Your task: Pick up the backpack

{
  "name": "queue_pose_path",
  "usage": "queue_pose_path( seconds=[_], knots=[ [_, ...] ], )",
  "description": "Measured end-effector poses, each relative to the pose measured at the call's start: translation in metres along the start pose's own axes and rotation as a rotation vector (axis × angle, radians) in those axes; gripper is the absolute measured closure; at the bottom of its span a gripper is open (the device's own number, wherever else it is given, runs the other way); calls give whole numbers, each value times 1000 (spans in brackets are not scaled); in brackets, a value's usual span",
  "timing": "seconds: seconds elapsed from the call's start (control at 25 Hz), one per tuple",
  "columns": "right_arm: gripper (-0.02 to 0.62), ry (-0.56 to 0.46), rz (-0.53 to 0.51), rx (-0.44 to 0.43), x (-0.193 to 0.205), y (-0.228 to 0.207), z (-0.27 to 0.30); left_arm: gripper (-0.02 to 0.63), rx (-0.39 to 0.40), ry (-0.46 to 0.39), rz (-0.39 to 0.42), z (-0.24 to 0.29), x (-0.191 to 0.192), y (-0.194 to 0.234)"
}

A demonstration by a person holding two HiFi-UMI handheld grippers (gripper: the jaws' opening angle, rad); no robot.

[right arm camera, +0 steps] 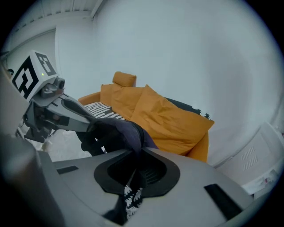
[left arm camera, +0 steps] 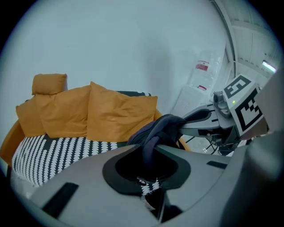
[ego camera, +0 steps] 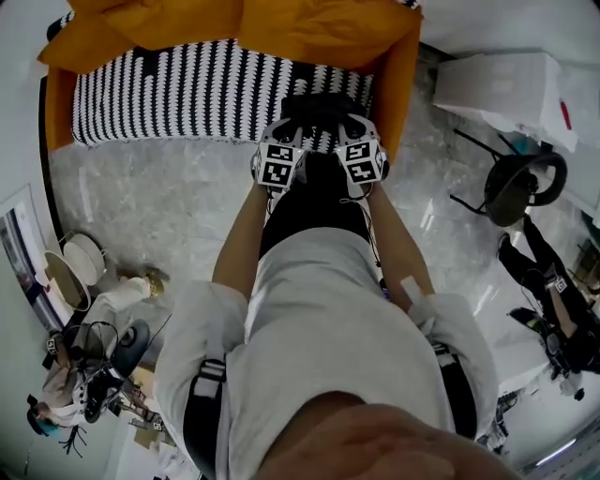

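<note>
Clamped shut on bunched dark fabric of the backpack [ego camera: 317, 202] — left gripper [left arm camera: 150, 153] and right gripper [right arm camera: 134, 159] side by side, equally near (neither leading). Hanging directly beneath the jaws, just in front of the sofa [ego camera: 187, 89], long axis apparently vertical — so straight up, evenly.

Orange sofa [ego camera: 403, 84] on a marble floor [ego camera: 159, 197]
Black-and-white striped seat [ego camera: 187, 89], orange cushions [ego camera: 309, 23], plain white wall [left arm camera: 133, 44] behind.

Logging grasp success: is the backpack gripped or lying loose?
Gripped. The left gripper and right gripper are each shut on dark fabric of the backpack, side by side before the sofa.
</note>
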State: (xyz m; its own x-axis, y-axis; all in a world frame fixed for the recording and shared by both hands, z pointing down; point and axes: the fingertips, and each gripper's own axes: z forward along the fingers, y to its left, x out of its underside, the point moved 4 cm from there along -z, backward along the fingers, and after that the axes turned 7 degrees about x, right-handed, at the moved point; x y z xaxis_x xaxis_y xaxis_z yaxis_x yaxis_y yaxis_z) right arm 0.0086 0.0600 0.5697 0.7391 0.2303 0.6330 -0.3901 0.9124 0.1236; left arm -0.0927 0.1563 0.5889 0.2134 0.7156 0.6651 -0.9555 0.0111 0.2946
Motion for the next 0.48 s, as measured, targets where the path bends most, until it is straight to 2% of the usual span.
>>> queue_pose_path(
  seconds=[0.24, 0.48],
  knots=[
    [538, -69, -42, -32, -35, 19, -22, 546, -96, -70, -6, -46, -16, 9],
    [538, -126, 14, -56, -56, 58, -48, 546, -176, -129, -42, -101, -14, 10]
  ],
)
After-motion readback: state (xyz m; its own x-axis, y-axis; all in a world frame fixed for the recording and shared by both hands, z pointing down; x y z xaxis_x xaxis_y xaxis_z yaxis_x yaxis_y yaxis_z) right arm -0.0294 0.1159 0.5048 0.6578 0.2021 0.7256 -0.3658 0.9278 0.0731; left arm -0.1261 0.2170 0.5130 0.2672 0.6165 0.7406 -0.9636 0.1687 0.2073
